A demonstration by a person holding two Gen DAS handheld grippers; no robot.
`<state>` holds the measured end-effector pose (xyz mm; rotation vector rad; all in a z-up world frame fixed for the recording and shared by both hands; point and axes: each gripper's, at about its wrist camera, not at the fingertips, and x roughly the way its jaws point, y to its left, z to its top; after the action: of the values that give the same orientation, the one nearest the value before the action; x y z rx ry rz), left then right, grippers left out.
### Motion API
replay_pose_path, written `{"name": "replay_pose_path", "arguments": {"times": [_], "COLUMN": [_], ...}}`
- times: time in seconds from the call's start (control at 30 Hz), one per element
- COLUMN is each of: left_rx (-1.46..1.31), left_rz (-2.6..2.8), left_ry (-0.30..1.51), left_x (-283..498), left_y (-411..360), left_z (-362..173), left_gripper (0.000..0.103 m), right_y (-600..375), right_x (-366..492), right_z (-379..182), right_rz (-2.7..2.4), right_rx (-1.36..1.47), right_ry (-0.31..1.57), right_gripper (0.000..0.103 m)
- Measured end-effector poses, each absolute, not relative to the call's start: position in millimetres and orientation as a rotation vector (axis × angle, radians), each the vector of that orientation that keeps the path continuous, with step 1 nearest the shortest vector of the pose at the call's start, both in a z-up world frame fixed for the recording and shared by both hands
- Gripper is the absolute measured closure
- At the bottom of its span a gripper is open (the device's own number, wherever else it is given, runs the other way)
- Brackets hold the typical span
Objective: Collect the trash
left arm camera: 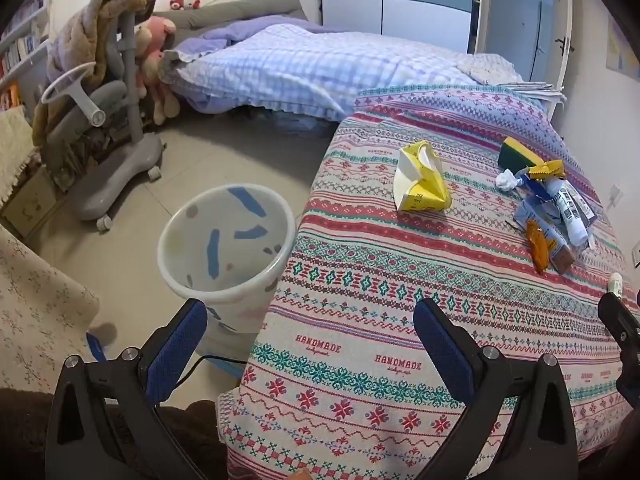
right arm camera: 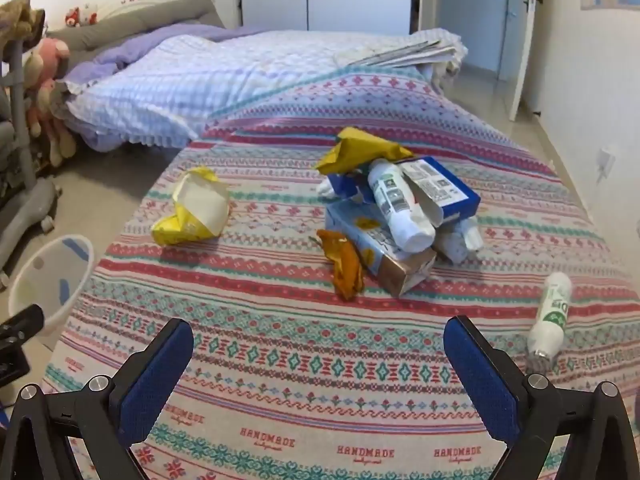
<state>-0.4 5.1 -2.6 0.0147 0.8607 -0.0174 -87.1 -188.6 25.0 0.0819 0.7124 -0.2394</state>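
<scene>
Bedroom scene: a table draped in a striped, patterned tablecloth [right arm camera: 304, 344] printed with the word "HANDMADE" fills the foreground, with a bed under a blue checked quilt [right arm camera: 192, 80] behind it and a grey wheeled chair [left arm camera: 108, 128] piled with blankets at the far left. On the tiled floor, just beside the table's left edge, stands a white waste bin [left arm camera: 224, 240] with blue marks on its wall. Trash lies on the cloth. A crumpled yellow and white carton [right arm camera: 196, 210] sits alone toward the left. Right of it is a heap: a flattened light blue carton [right arm camera: 360, 236] at the bottom, a white bottle [right arm camera: 400, 204] resting across it, a dark blue box [right arm camera: 444, 188] behind, a crumpled yellow wrapper [right arm camera: 360, 152] on top at the back, and an orange wrapper [right arm camera: 346, 268] touching the heap's front. Another white bottle with green print [right arm camera: 550, 312] lies apart at the right. In the left view a green and yellow sponge [left arm camera: 516, 154] lies behind the heap. The left gripper [left arm camera: 310, 344] hovers over the table's near left corner, its blue-padded fingers spread wide and holding nothing. The right gripper [right arm camera: 318, 364] hovers above the cloth before the heap, likewise spread wide and empty.
</scene>
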Motion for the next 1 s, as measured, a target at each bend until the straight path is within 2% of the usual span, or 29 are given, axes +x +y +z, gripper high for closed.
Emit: {"name": "replay_pose_path", "arguments": {"times": [0.23, 1.0], "left_rx": [0.035, 0.039], "left_rz": [-0.018, -0.020], "left_ry": [0.850, 0.846], "left_x": [4, 0], "left_y": [4, 8], "left_z": [-4, -2], "left_gripper": [0.000, 0.000], "right_y": [-182, -178], "right_x": [-81, -75], "right_z": [18, 16], "right_rz": [-0.260, -0.257], "right_rx": [0.006, 0.023], "right_ry": [0.738, 0.734], "right_gripper": [0.000, 0.000]}}
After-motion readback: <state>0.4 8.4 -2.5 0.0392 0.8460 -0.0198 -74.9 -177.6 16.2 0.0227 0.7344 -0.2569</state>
